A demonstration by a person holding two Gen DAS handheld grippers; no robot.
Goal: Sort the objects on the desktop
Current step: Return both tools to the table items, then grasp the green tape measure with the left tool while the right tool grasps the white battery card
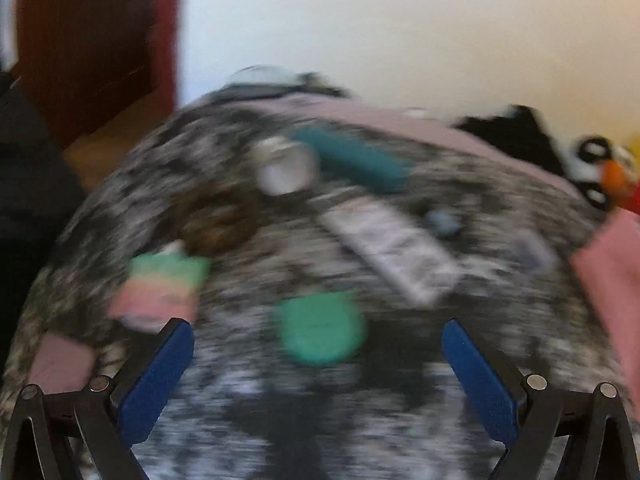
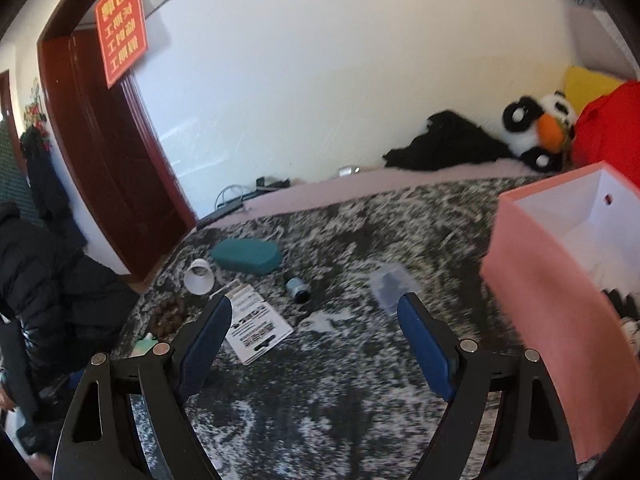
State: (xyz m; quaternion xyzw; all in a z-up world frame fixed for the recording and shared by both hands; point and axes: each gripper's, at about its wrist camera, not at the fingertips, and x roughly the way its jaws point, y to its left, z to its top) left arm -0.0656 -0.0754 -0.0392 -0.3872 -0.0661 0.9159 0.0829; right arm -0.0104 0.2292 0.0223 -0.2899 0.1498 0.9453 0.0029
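The left wrist view is motion-blurred. My left gripper (image 1: 318, 330) is open and empty, just above a round green object (image 1: 322, 330) on the black-and-white patterned surface. A green-pink packet (image 1: 160, 290), brown beads (image 1: 218, 224), a white cup (image 1: 286, 166), a teal case (image 1: 354, 156) and a white leaflet (image 1: 390, 250) lie beyond. My right gripper (image 2: 320, 304) is open and empty above the surface. Ahead lie the leaflet (image 2: 256, 322), a small blue bottle (image 2: 298, 288), a clear plastic box (image 2: 392, 284), the cup (image 2: 199, 276), the teal case (image 2: 246, 256) and the beads (image 2: 166, 316).
An open pink box (image 2: 552, 300) with white inside stands at the right, also at the right edge of the left wrist view (image 1: 612, 276). A panda plush (image 2: 538, 130), black cloth (image 2: 444, 148) and red cushion (image 2: 612, 128) lie at the back. A dark-jacketed person (image 2: 44, 280) is at left.
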